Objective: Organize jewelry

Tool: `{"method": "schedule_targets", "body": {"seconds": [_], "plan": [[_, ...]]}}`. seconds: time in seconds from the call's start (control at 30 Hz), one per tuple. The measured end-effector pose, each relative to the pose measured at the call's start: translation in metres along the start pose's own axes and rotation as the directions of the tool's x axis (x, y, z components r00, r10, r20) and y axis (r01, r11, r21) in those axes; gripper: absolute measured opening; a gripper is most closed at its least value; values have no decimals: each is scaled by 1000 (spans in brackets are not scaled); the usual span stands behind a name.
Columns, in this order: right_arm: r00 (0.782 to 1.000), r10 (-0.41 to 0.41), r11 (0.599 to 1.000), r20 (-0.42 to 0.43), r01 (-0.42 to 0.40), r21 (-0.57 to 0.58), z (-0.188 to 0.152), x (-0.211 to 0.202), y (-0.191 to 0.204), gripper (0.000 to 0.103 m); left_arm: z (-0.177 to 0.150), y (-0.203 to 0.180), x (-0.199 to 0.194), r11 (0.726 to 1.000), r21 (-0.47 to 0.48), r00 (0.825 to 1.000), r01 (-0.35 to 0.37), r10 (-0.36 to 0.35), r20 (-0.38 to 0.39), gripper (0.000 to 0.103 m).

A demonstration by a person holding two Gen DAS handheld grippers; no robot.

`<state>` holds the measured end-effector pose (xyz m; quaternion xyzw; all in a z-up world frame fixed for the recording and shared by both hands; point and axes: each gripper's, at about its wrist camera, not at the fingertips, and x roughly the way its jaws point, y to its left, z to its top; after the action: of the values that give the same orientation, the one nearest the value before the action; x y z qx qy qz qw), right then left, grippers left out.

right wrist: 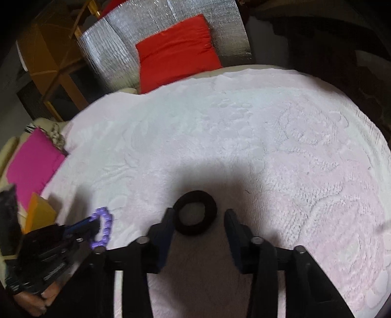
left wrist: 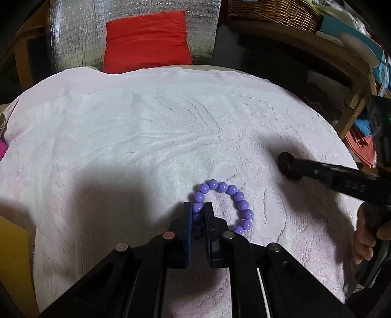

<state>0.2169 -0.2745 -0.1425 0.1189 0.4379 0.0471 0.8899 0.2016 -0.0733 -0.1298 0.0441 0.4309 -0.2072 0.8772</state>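
On the pale pink towel (left wrist: 122, 137), left wrist view:
- Left gripper (left wrist: 198, 208): clamped tight on the near-left side of the purple bead bracelet (left wrist: 240, 203), beads pinched between the two pads.
- Bracelet: the rest of its loop lies on the towel, curving away to the right of the fingers.
- Right gripper (left wrist: 293, 168): coming in from the right edge, a black ring (left wrist: 287, 166) at its tip, just beyond and to the right of the bracelet; from this angle I cannot tell whether the pads touch it.
- Person's hand (left wrist: 365, 242): wrapped round the right gripper's handle at the right edge.
- Background: red cushion (left wrist: 146, 41) against silver foil sheeting, wicker basket (left wrist: 273, 12) top right.

Over the same towel (right wrist: 244, 122), right wrist view:
- Right gripper (right wrist: 199, 215): jaws apart, the black ring (right wrist: 195, 212) flat on the towel between the fingertips, a gap on each side.
- Left gripper (right wrist: 94, 223): low left, blurred, gripping the purple bracelet (right wrist: 105, 227).
- Surroundings: magenta pad (right wrist: 31, 166) at the left edge, red cushion (right wrist: 176, 51) behind.
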Motion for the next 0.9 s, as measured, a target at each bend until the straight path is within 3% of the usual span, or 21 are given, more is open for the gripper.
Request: {"method": "schedule_targets", "body": {"seconds": [0.2, 0.33, 0.9], "plan": [[997, -82, 996, 8, 82, -42, -4, 6, 4, 19, -1, -2, 0, 999, 34, 1000, -25, 25, 11, 11], [996, -86, 995, 19, 86, -42, -7, 4, 3, 13, 0, -5, 0, 998, 43, 999, -39, 39, 14, 11], [999, -47, 998, -7, 47, 51, -1, -4, -6, 16, -3, -13, 0, 992, 84, 996, -93, 92, 18, 12]]}}
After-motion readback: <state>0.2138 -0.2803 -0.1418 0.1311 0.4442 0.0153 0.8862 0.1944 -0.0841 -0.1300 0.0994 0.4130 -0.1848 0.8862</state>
